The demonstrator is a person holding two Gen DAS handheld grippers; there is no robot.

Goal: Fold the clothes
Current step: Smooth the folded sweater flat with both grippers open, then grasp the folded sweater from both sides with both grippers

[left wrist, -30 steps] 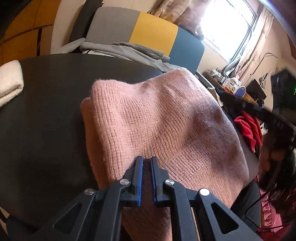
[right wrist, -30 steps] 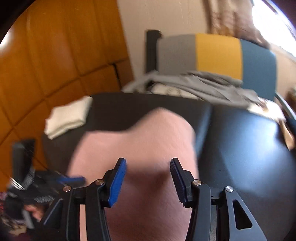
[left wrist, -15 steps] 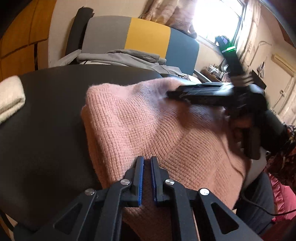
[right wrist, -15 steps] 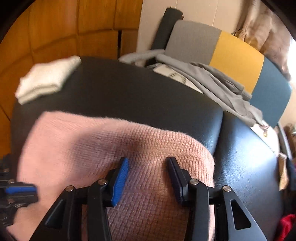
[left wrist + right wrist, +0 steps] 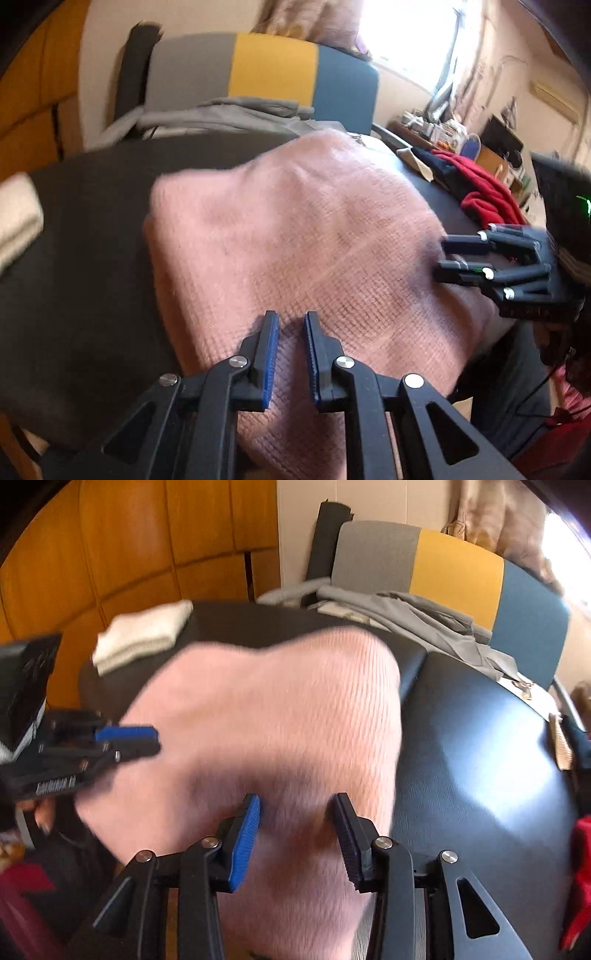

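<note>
Nearest us, our left gripper (image 5: 290, 325) sits over the near edge of the folded pink knitted sweater (image 5: 295, 236). Its fingers are narrowly parted and opening; knit lies below the gap, but the pads are not pinching it, so this hand is letting go.

Our right gripper (image 5: 295, 812) is at the sweater's right edge, fingers about half open and closing, with a ridge of pink knit rising between them. We cannot tell whether the pads press it yet; they look just clear.

The sweater itself lies as a thick folded bundle on the dark padded table (image 5: 480, 738), its near edge hanging towards us.

We judge the step to be the last tidying of a fold already made, with the right hand taking a fresh hold. Next we would need a firm pinch through all layers, then a lift or slide that keeps the stack from slumping.

Farther off, a folded cream towel (image 5: 144, 635) rests at the table's far left corner, and a red garment (image 5: 487, 199) lies to the right. Behind is a chair with a grey, yellow and blue back (image 5: 454, 568), draped with grey clothing (image 5: 413, 616).
</note>
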